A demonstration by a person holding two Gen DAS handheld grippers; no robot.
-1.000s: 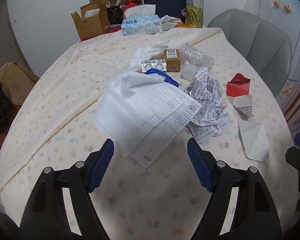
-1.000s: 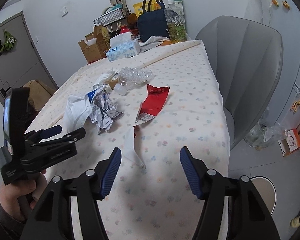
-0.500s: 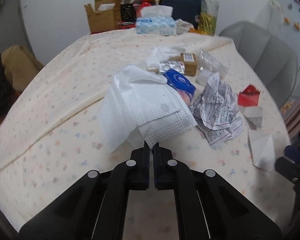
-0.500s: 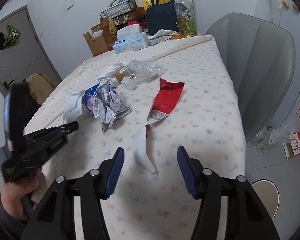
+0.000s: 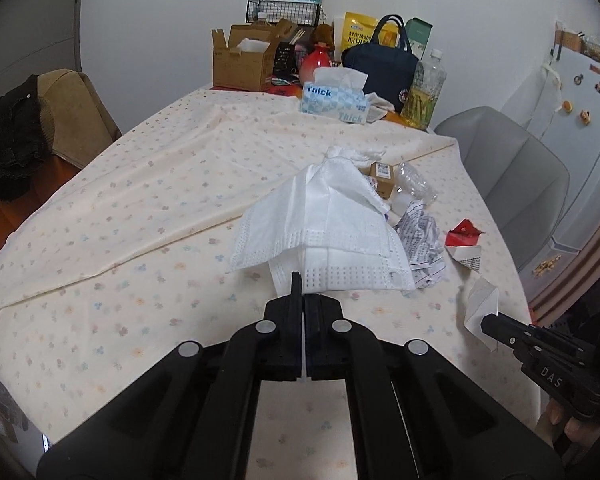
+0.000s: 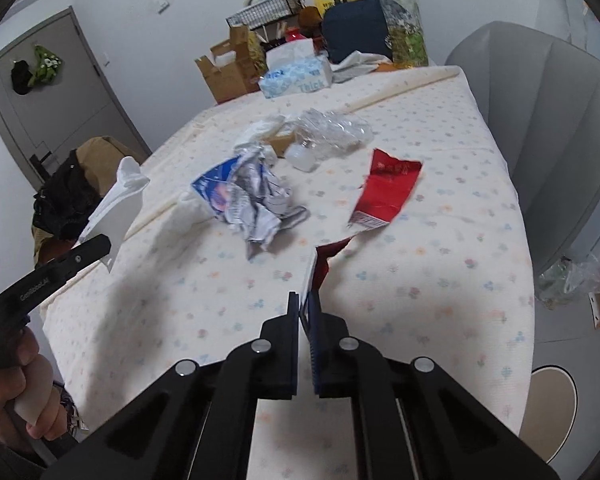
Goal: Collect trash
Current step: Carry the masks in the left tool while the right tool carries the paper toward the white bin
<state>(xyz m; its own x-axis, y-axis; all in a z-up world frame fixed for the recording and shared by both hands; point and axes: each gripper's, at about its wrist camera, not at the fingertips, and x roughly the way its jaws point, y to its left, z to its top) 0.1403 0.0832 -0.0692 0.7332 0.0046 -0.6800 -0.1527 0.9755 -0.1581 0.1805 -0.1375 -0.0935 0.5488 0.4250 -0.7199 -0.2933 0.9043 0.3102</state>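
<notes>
Trash: one white tissue sheet (image 5: 328, 224) in left tongs (image 5: 302, 286), one torn wrapper scrap (image 6: 314, 270) in right tongs (image 6: 303, 300)

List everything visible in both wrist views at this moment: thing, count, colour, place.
face masks: a stack, white, lifted, pinched by left hand-held gripper
white wrapper piece: one, white with red inside, held by right hand-held gripper
crumpled paper: one, printed white, table centre
red wrapper: one, right of the paper
blue packet: one, against the paper's left side
clear plastic: one crumpled piece, behind the paper
small carton: one, brown
tissue box: one, blue-white, far end
navy bag: one, far end
chair: one, grey, right of table
left hand-held gripper: shut
right hand-held gripper: shut
</notes>
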